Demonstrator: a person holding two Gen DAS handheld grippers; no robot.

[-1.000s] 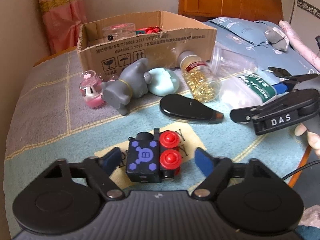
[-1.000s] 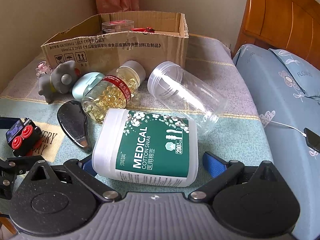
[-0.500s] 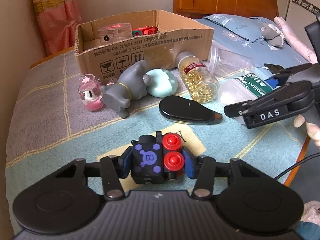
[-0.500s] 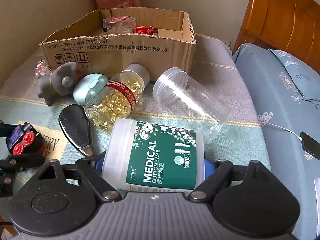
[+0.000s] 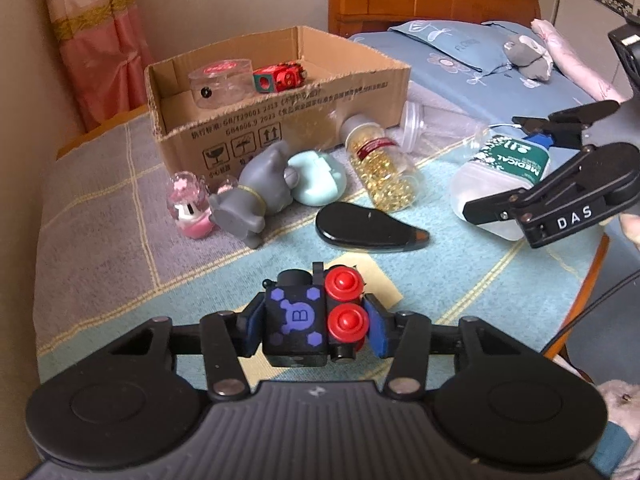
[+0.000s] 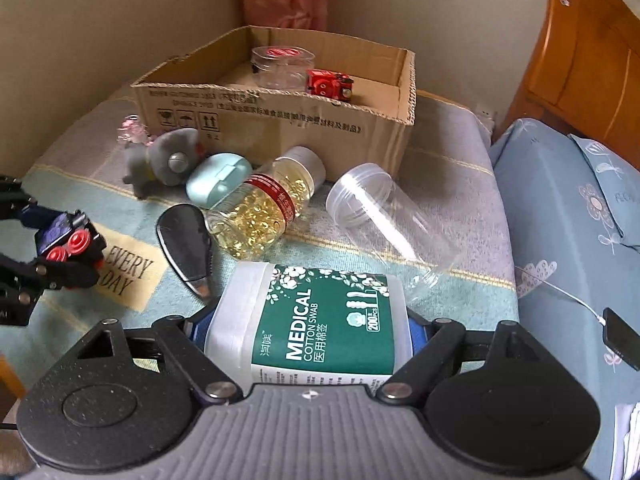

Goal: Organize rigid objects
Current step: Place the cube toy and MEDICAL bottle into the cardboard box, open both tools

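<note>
The left gripper (image 5: 314, 326) is clamped on a black toy block (image 5: 298, 326) with purple markings and two red knobs, its blue pads pressed against both sides; the block is held clear of the blanket (image 5: 100, 240). The right gripper (image 6: 308, 332) is closed around a cotton swab jar (image 6: 316, 324) with a green label, gripped across its sides and lying sideways. At twelve o'clock from the jar, an open cardboard box (image 6: 280, 120) is seen, with a clear round container (image 6: 282, 62) and a red toy (image 6: 330, 82) inside. Between box and jar, a capsule bottle (image 6: 260, 208) and an empty clear jar (image 6: 384, 216) lie on their sides. At ten o'clock, a mint case (image 6: 218, 178) touches a grey figurine (image 6: 168, 160). A black case (image 6: 184, 240) lies just beside the capsule bottle, at its seven o'clock.
</note>
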